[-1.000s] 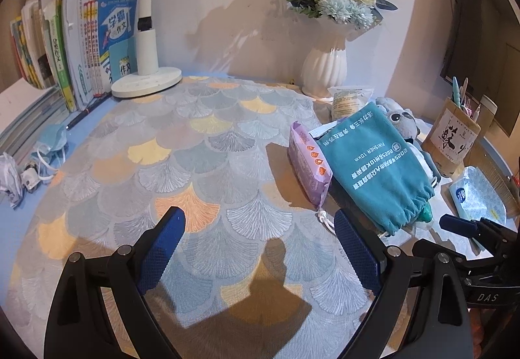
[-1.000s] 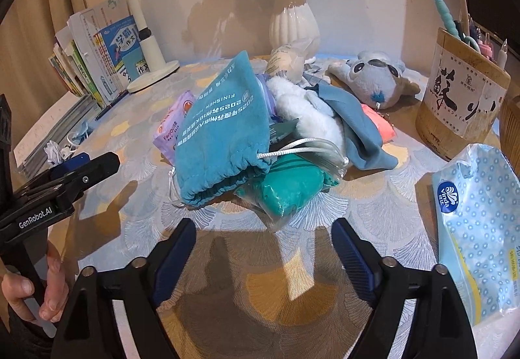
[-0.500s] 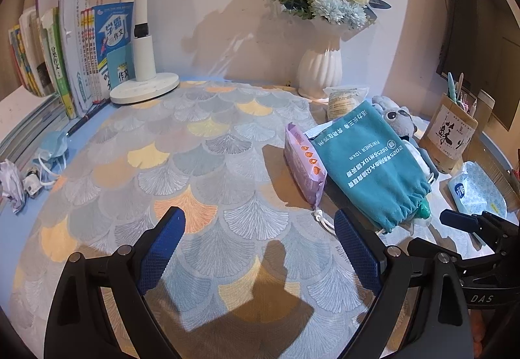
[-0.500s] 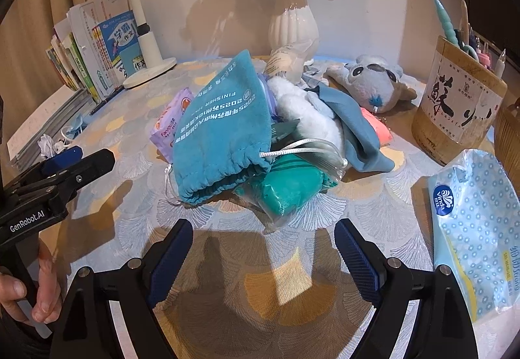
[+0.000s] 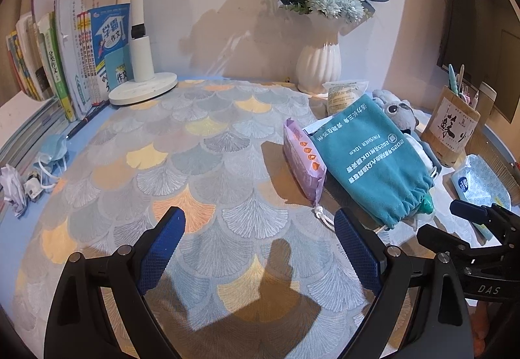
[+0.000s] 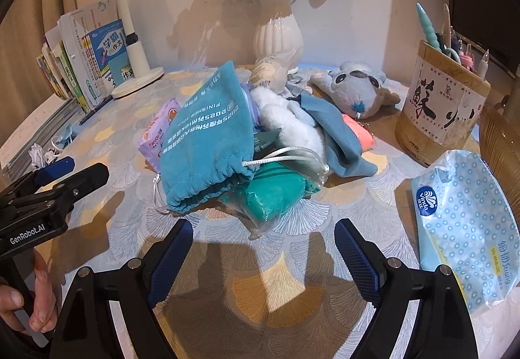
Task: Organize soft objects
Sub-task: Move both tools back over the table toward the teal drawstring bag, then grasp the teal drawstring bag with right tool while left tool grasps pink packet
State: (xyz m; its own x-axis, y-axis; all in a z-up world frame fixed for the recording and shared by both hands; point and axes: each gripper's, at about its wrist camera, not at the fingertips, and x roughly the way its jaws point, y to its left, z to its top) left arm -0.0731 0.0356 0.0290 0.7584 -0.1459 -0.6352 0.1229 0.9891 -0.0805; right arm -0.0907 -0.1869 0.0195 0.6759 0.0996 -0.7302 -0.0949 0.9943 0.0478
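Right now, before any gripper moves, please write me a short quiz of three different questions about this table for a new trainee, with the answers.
1. True or false: the right gripper is shut on the teal drawstring bag.
2. Which item lies against the bag's left side in the right wrist view? A) the purple wipes pack B) the tissue pack C) the bamboo pen holder
3. Fill in: the grey plush toy lies between the white vase and the ____.

Key
1. False: both the right and the left gripper stand open over bare tablecloth, with nothing held.
2. A
3. bamboo pen holder
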